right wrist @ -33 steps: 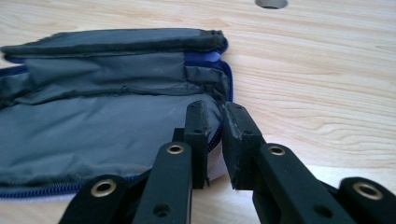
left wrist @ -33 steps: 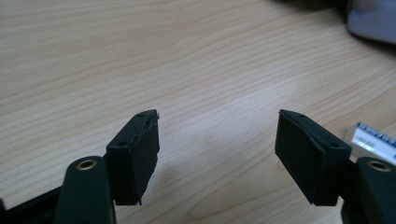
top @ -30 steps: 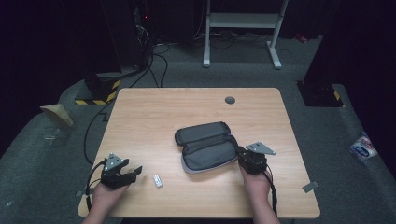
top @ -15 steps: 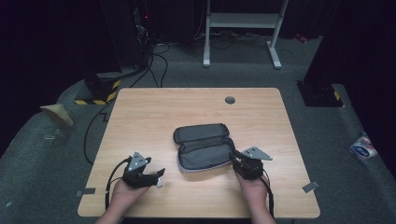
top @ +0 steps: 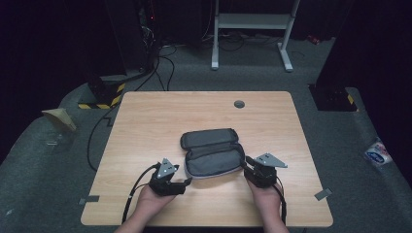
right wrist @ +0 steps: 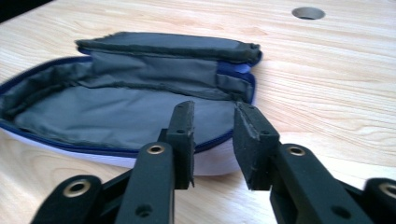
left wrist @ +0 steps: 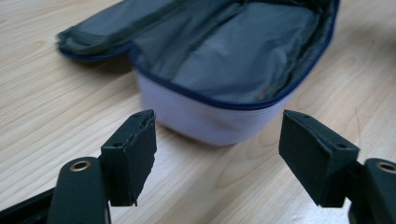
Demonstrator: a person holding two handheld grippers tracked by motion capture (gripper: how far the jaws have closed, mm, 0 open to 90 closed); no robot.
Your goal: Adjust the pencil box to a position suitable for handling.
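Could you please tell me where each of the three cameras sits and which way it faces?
High view: above the person's side, facing forward and down on the table; forearms and both claws show.
Left gripper view: rides the left claw, facing the open pouch.
Right gripper view: rides the right claw, at the pouch's end.
All share the pouch.
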